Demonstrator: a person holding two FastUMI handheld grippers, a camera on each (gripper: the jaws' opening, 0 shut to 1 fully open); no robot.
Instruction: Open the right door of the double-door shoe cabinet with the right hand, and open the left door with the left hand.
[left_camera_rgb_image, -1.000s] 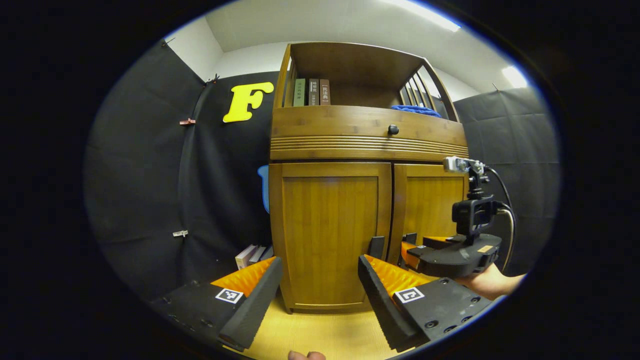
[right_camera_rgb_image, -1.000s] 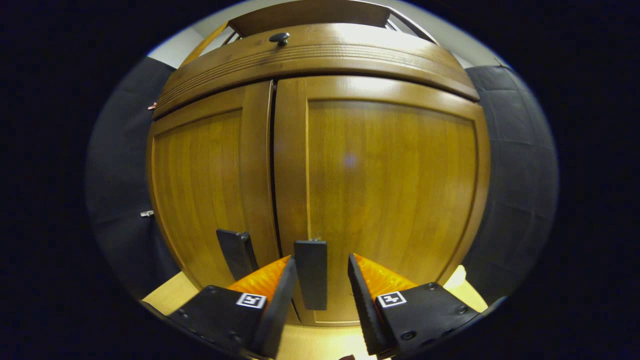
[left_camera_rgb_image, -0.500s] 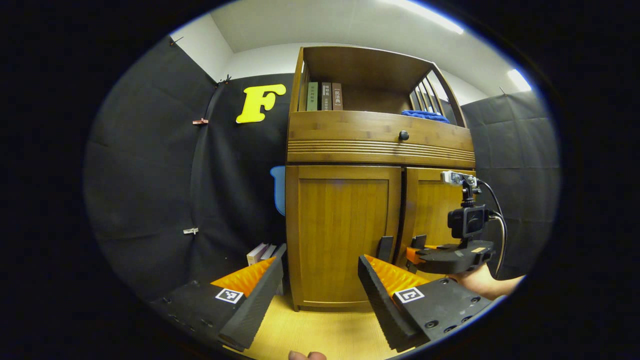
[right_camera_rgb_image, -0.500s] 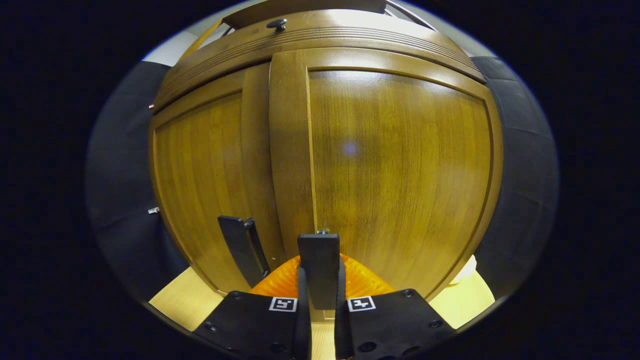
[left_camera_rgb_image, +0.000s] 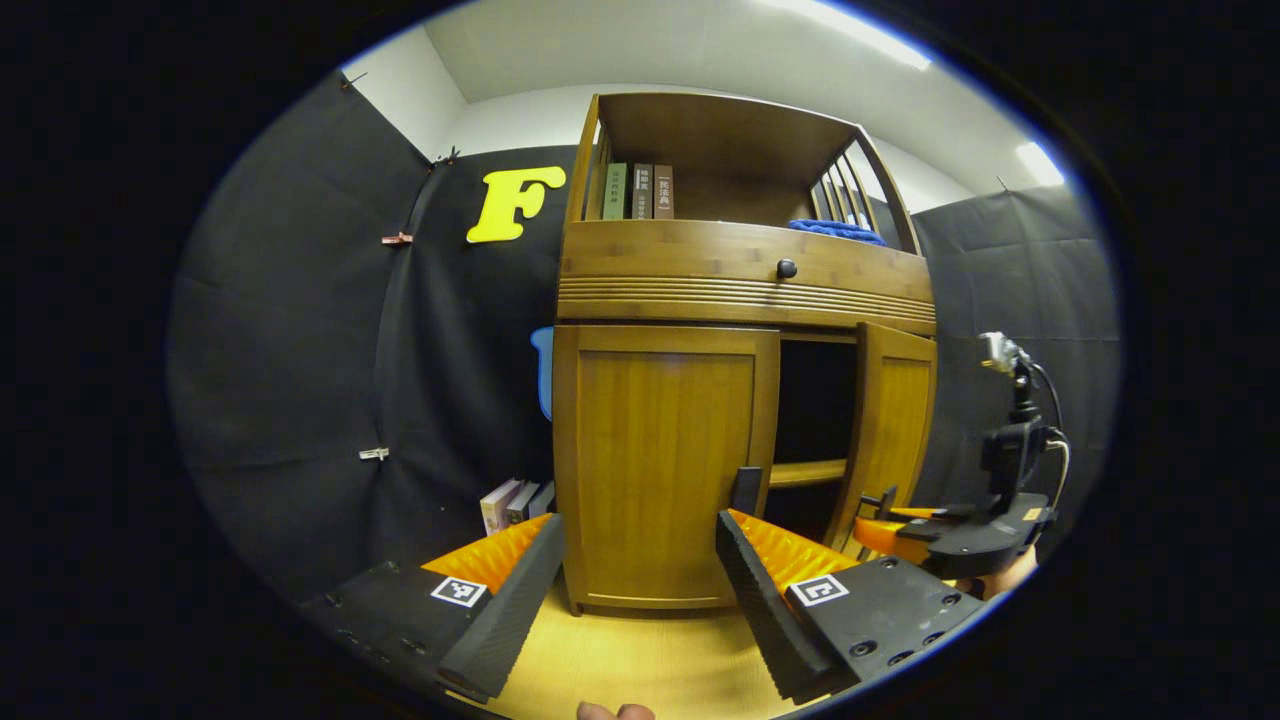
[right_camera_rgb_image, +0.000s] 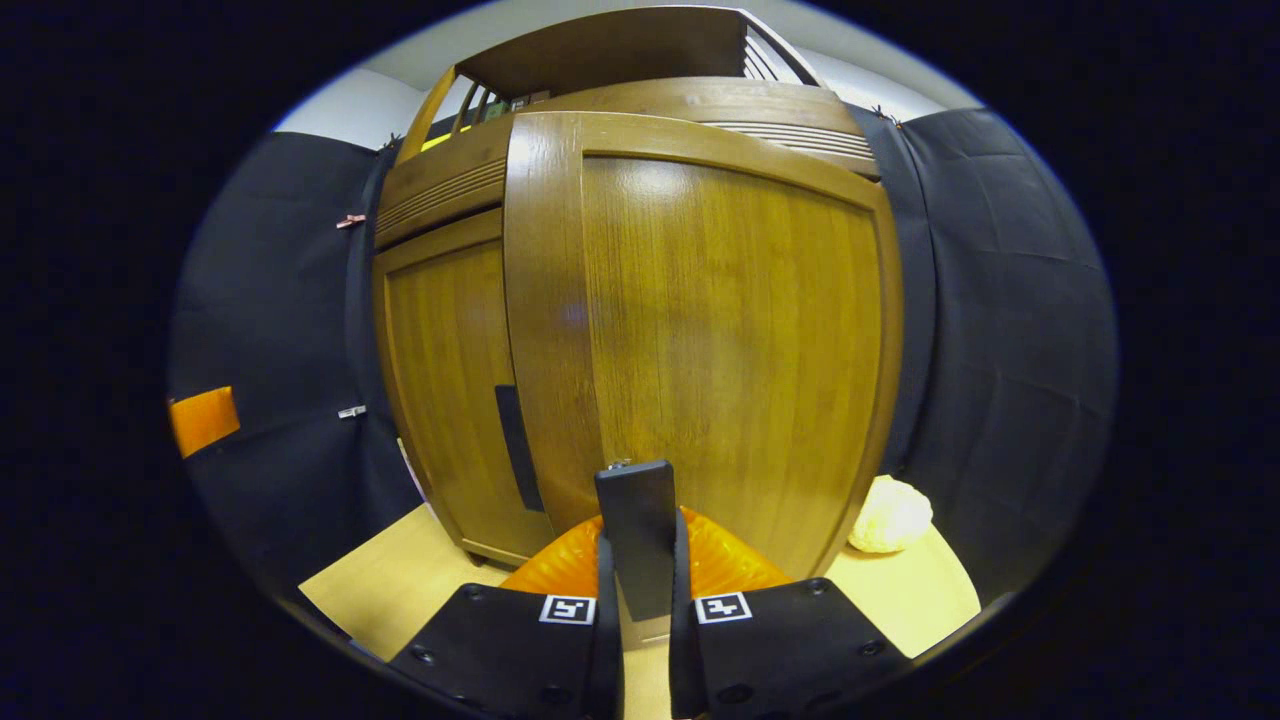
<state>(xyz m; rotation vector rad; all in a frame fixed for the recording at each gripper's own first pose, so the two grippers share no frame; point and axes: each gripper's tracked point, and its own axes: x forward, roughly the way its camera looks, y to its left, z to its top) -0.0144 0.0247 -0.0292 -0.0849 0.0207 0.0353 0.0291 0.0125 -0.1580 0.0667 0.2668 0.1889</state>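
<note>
— Shoe cabinet (left_camera_rgb_image: 740, 290): where does it stand, and how are the doors?

— On the pale wooden floor (left_camera_rgb_image: 640, 670) against the black booth wall. In the left gripper view the right door (left_camera_rgb_image: 893, 430) is swung out on its far edge, leaving a dark gap with one inner shelf (left_camera_rgb_image: 806, 472) showing. The left door (left_camera_rgb_image: 660, 470) lies flush and closed.

— Room around it?

— Bare floor in front of both doors. Some books (left_camera_rgb_image: 512, 503) lean at the cabinet's left foot; in the right gripper view a pale rounded thing (right_camera_rgb_image: 888, 515) sits on the floor beside the open door's hinge side, though I can't tell what it is.

— The grippers?

— The right gripper (right_camera_rgb_image: 645, 640) has both fingers pressed on the right door's dark handle (right_camera_rgb_image: 637, 530). The left gripper (left_camera_rgb_image: 640, 590) hangs before the left door with fingers spread wide, touching nothing; the left handle (left_camera_rgb_image: 746, 490) shows just above its right finger.
</note>
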